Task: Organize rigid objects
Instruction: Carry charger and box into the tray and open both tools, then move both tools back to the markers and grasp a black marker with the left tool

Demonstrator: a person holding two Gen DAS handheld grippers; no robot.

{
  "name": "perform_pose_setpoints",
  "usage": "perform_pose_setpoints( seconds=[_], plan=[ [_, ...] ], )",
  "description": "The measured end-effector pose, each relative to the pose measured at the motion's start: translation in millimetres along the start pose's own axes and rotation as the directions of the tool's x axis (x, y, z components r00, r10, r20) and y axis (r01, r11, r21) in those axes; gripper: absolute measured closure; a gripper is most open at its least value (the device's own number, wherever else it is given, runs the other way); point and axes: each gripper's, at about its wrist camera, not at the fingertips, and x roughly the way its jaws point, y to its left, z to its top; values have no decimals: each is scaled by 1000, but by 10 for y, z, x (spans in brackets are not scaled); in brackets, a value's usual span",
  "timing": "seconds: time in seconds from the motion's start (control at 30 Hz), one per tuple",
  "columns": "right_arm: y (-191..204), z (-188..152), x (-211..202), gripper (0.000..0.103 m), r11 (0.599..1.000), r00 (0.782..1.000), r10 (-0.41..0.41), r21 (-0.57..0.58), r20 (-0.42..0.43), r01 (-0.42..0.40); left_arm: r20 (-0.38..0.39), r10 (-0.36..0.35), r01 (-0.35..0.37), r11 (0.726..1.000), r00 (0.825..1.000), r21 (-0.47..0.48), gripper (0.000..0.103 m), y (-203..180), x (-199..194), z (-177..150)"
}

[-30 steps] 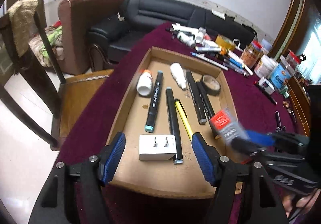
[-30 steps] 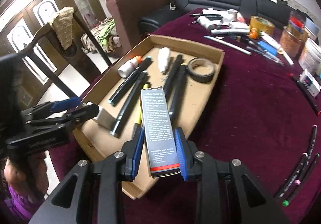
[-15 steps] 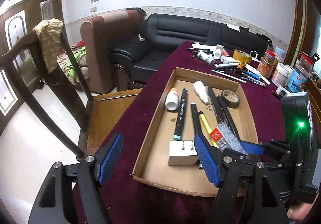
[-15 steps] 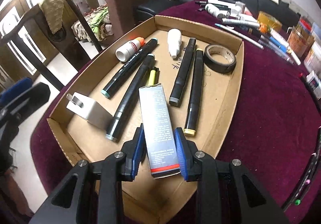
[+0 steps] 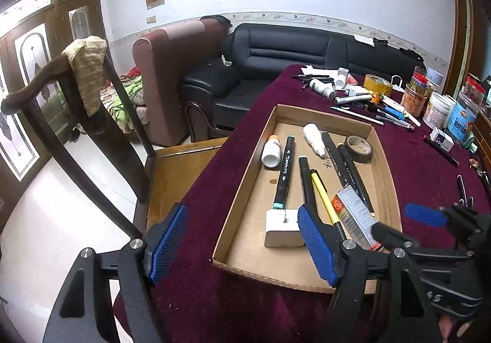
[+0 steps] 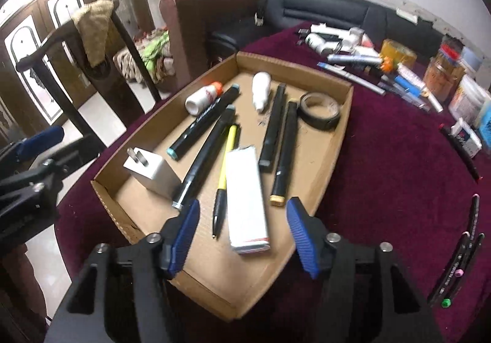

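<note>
Lying flat in the cardboard tray (image 6: 334, 140), a slim grey box (image 6: 245, 198) sits between the right gripper's (image 6: 242, 229) parted blue pads, touching neither.

The box is long and narrow, pale on its broad face with small print too blurred to read, and a red band crosses the end nearest the right gripper; in the left wrist view its far end shows an orange-red panel with a white emblem. It rests beside a yellow pen (image 6: 225, 165) and among black markers (image 6: 199, 158), with a white plug adapter (image 6: 152, 172) toward the tray's near-left corner. The right gripper's jaws have just been opening, the box loose between them. The left gripper (image 5: 242, 246) stands wide apart, empty, over the tray's near edge and the maroon tablecloth (image 5: 196, 306).
</note>
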Motion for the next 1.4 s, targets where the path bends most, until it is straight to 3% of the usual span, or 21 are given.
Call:
perform_pose_setpoints(
  seconds=[0.6,0.93,1.07,1.17,1.27,1.4],
  plan=[
    [-814,-461,-499,42,984,997,-27,180,77,12,28,-6,2,990,1000,143,22,-626,-298,-72],
    [-1462,-700,-734,42,948,990,-77,316,116,37,14,-9,5,972,1000,233,22,-983,-320,-150],
    [-1796,-738,-913,42,927,980,-137,367,144,75,-27,-79,84,963,996,257,22,-1234,-337,-204],
    [-2076,-744,-1032,41,907,969,-187,408,161,107,-111,-197,224,916,974,332,22,-1624,-341,-348],
    [-2358,-777,-1154,40,884,958,-228,449,176,127,-228,-297,363,860,927,359,22,-1960,-257,-500],
    [-2763,-885,-1274,34,841,941,-267,527,206,123,-335,-332,439,837,882,327,22,-2170,-63,-594]
  ],
)
